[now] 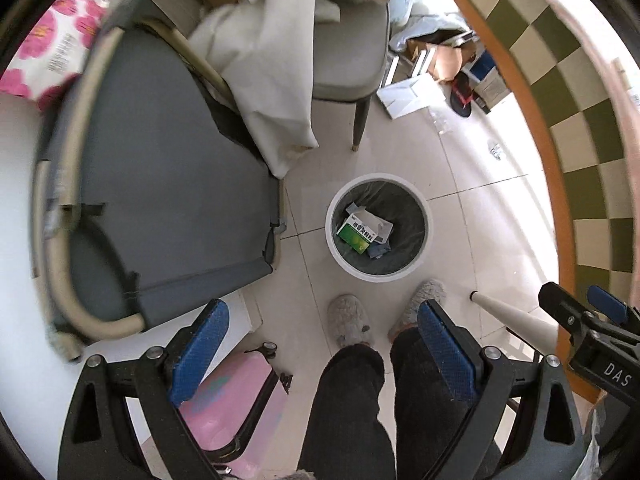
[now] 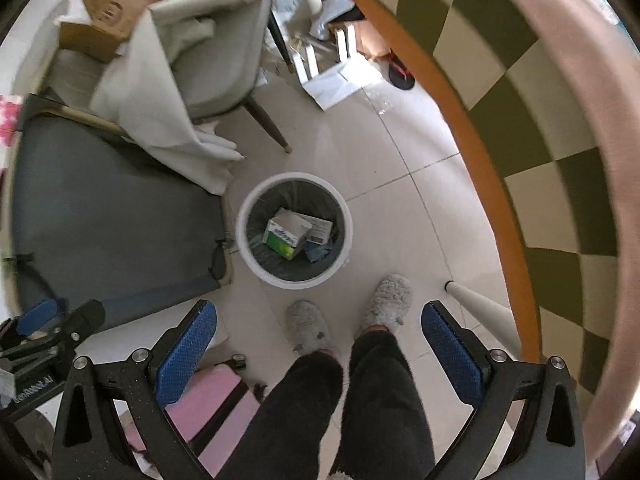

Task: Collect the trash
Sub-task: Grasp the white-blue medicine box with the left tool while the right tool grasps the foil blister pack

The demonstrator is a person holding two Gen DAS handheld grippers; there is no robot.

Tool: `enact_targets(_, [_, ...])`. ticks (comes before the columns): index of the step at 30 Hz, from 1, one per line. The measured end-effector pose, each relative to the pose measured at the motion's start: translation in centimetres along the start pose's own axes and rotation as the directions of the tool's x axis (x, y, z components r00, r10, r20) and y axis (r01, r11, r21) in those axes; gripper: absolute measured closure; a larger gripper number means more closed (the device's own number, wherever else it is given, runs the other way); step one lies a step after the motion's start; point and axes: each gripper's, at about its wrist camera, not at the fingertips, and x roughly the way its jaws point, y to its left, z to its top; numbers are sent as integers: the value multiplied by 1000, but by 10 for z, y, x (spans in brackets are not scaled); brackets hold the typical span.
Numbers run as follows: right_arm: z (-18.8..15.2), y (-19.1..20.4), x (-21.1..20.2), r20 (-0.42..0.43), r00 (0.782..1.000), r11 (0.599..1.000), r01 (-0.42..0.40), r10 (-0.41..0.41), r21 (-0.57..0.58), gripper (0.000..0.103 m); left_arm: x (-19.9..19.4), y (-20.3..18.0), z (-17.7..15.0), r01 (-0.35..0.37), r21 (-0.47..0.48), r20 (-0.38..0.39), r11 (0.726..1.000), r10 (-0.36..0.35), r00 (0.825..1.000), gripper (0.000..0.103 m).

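Note:
A white round trash bin point(image 1: 424, 216) with a dark liner stands on the tiled floor; it also shows in the right wrist view point(image 2: 347, 220). Inside lie a green and white carton point(image 1: 358, 236) point(image 2: 286, 240) and paper scraps. My left gripper point(image 1: 322, 328) is open and empty, held high above the floor, with the bin ahead of it. My right gripper point(image 2: 320, 328) is open and empty at about the same height. Each gripper shows at the edge of the other's view, the right gripper point(image 1: 580, 312) and the left gripper point(image 2: 60, 316).
A grey folding cot point(image 1: 160, 184) and a grey chair point(image 1: 348, 68) draped in white cloth stand left of the bin. A table with a checkered cloth point(image 1: 580, 128) curves along the right. A pink suitcase point(image 1: 236, 404) and the person's legs and slippers point(image 1: 348, 320) are below. Boxes and papers point(image 1: 412, 92) lie beyond.

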Motion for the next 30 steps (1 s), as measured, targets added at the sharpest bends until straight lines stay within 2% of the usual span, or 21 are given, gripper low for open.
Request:
enact_targets(3, [-4, 6, -31, 12, 999, 1000, -30, 30, 4, 0, -31, 1, 0, -5, 14, 32, 1000, 4, 999, 7])
enact_targets(6, [-6, 7, -61, 34, 997, 997, -70, 69, 25, 0, -68, -7, 2, -39, 33, 97, 999, 35, 995, 7])
enact_targets(10, [3, -17, -109, 82, 988, 984, -138, 129, 116, 0, -117, -36, 18, -46, 82, 197, 996, 29, 980, 7])
enact_targets(14, [18, -74, -160, 154, 976, 954, -187, 153, 235, 0, -160, -100, 48, -60, 200, 295, 978, -1, 956, 7])
enact_targets(17, [31, -131, -190, 186, 975, 934, -177, 123, 309, 0, -180, -170, 75, -96, 330, 350, 939, -28, 936, 7])
enact_targets(19, [38, -171, -200, 182, 981, 923, -133, 71, 361, 0, -187, -223, 90, -132, 426, 381, 895, -45, 923, 5])
enact_targets(21, [44, -216, -209, 176, 984, 903, -104, 32, 418, 0, -190, -279, 105, -199, 523, 422, 829, -49, 905, 2])
enact_targets(22, [47, -244, -212, 169, 986, 886, -86, 9, 455, 0, -189, -311, 113, -237, 573, 438, 785, -48, 898, 2])
enact_targets(24, [52, -289, -215, 147, 989, 859, -54, -25, 510, 0, -184, -360, 129, -277, 645, 448, 712, -59, 892, 2])
enact_targets(26, [55, -332, -210, 126, 992, 819, -50, -27, 571, 0, -171, -412, 149, -293, 724, 424, 624, -68, 903, 2])
enact_targets(27, [57, -353, -205, 117, 993, 799, -48, -29, 599, 0, -166, -429, 155, -291, 753, 409, 590, -73, 910, 2])
enact_targets(30, [62, -402, -187, 72, 997, 759, -22, -33, 650, 0, -137, -486, 178, -273, 846, 331, 458, -49, 942, 2])
